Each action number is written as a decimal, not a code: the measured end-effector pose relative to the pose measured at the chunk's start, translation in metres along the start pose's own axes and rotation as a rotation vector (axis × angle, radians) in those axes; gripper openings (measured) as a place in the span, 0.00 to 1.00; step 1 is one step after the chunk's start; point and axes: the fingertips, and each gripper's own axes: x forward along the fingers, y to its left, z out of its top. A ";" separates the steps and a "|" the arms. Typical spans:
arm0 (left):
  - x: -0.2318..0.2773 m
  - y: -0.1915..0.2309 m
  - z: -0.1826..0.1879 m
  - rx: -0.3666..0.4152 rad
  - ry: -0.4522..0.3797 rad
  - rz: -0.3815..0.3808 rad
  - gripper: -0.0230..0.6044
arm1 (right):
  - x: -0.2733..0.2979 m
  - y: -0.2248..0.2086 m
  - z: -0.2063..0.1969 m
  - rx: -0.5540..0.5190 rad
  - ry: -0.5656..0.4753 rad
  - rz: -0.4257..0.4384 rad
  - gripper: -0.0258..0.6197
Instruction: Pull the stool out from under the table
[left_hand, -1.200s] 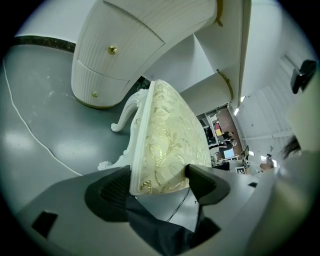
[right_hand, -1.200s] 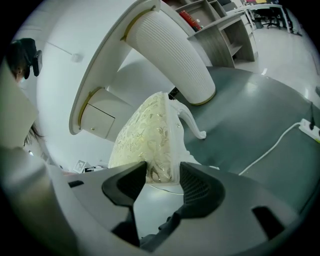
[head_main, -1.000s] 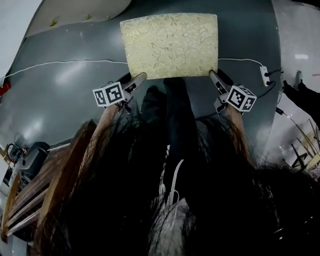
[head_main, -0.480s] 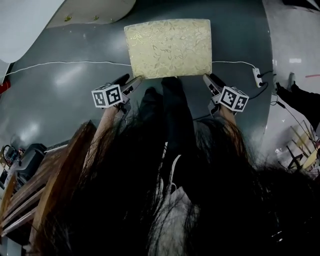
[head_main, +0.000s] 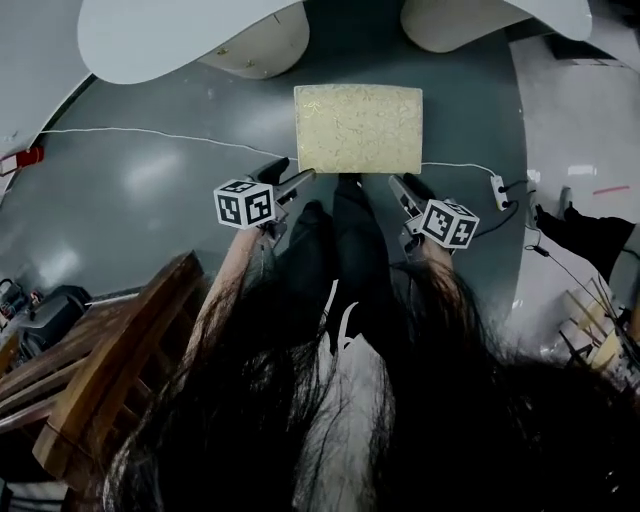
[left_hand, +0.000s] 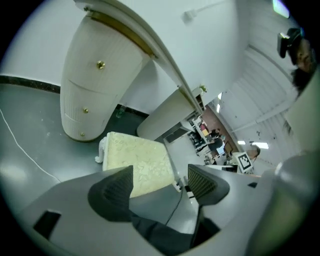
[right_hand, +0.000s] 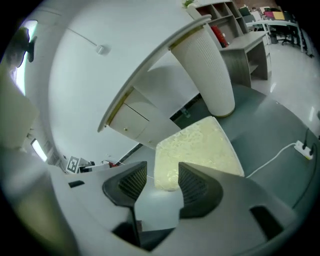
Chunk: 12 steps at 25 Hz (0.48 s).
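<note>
The stool (head_main: 358, 128) has a cream, leaf-patterned cushion and stands on the grey floor, out from under the white table (head_main: 180, 35). My left gripper (head_main: 292, 175) hangs above and just short of its near left corner, open, with nothing between the fingers. My right gripper (head_main: 405, 188) is near the right corner, also open and apart from the cushion; its jaws have just been closing a little with nothing between them. The left gripper view shows the stool (left_hand: 137, 162) beyond the gripper (left_hand: 160, 175). In the right gripper view the stool (right_hand: 197, 150) lies past the gripper (right_hand: 162, 170).
Two cream table pedestals (head_main: 255, 50) (head_main: 450, 20) stand behind the stool. A white cable (head_main: 150, 133) runs across the floor to a power strip (head_main: 497, 190) at the right. A wooden chair (head_main: 110, 370) is at lower left. The person's dark legs (head_main: 345, 250) are between the grippers.
Both grippers have lifted up and off the stool's near corners. The view has risen, so the stool looks smaller and the table top now shows.
</note>
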 end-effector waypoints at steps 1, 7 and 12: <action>-0.004 -0.017 0.007 -0.016 -0.032 -0.029 0.59 | -0.006 0.015 0.009 -0.004 -0.021 0.007 0.36; -0.043 -0.093 0.056 -0.067 -0.171 -0.151 0.59 | -0.031 0.111 0.045 -0.093 -0.106 0.057 0.36; -0.079 -0.141 0.084 0.061 -0.194 -0.208 0.59 | -0.062 0.160 0.057 -0.115 -0.170 0.068 0.36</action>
